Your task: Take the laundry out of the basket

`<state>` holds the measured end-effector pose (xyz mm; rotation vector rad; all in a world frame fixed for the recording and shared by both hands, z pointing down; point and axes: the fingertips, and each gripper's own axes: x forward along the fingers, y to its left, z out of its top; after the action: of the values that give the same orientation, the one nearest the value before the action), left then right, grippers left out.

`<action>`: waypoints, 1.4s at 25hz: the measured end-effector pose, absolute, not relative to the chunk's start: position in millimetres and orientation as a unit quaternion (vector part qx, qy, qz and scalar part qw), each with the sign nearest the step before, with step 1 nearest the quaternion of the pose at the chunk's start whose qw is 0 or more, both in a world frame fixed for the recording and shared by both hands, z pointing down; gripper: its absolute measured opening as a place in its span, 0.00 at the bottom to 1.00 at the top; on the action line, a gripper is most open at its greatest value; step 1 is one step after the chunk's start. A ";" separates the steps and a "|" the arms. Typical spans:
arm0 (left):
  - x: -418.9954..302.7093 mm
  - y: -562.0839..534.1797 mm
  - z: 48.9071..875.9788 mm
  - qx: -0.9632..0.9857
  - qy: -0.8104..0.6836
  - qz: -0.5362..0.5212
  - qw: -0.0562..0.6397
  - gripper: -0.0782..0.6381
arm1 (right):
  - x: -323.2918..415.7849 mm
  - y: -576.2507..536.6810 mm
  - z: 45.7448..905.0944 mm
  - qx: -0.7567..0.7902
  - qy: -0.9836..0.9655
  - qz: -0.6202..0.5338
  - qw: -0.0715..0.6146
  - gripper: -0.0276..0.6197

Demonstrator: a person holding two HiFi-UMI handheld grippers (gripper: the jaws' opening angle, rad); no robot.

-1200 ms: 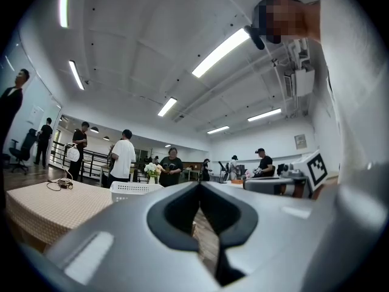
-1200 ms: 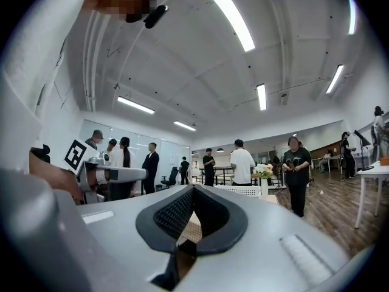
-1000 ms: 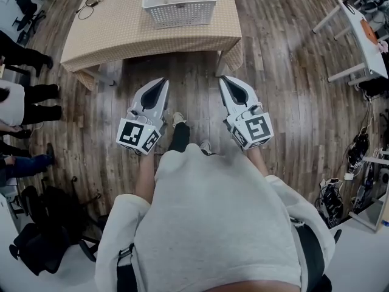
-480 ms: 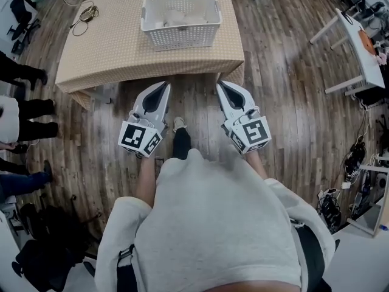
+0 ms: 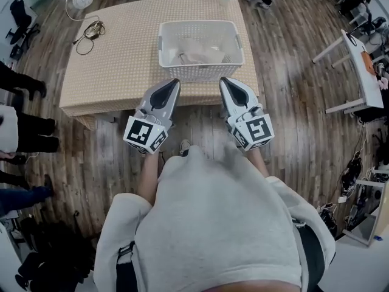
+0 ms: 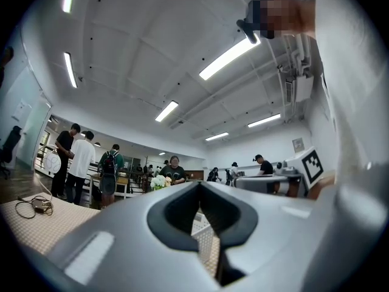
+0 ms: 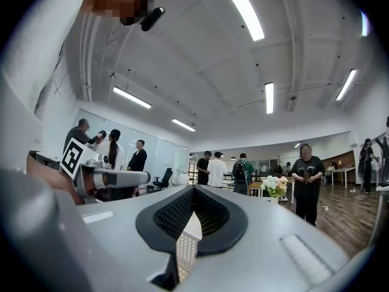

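- The left gripper (image 5: pixel 174 81) and the right gripper (image 5: pixel 223 79) hang side by side, a little apart, over the near edge of the table (image 5: pixel 115 59). Both point at the near wall of the basket (image 5: pixel 200 72).
- On each gripper the jaws are together at the tips, with nothing between them. Each gripper view shows only a slice of the white lattice through the gap behind the tips.
- The laundry (image 5: pixel 197 55) lies low inside the basket as pale, crumpled cloth. None of it hangs over the rim, and neither gripper touches it.
- The task looks not yet begun, and the next move calls for parting the jaws before reaching over the rim.
- If the jaws go in closed, they would only prod the cloth and press it down, and nothing would come out.
- The basket sits close to the table's near edge and looks light. A pull on cloth snagged in the lattice could drag it toward the person, or tip it off the table.
- The cloth is nearly the same pale colour as the basket. A jaw could close on the lattice or the rim instead, and then the whole basket would lift.
- A pinch that takes only a thin fold may slip as the piece rises, dropping it back in or onto the floor.
- The flowers (image 6: pixel 160 181) stand at the table's far edge, beyond the basket. Laundry swung out and away could knock them over.
- The cable (image 5: pixel 91 30) lies far left on the table, well apart, so I judge it little risk.
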<state>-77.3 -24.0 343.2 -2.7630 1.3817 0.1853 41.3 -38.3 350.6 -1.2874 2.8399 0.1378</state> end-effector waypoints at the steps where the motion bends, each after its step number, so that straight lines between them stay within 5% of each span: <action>1: -83.2 -34.1 341.6 -0.894 0.444 0.060 0.025 0.12 | 35.5 -48.9 348.0 -0.415 0.909 0.046 0.011 0.04; 35: -116.7 -271.6 337.1 -0.864 0.502 0.017 0.042 0.12 | 21.7 -303.2 367.3 -0.365 0.931 0.003 0.020 0.04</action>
<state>-116.7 -271.6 337.1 -2.6434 1.5365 0.0511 21.7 -303.2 367.3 -1.1335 2.8879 0.0104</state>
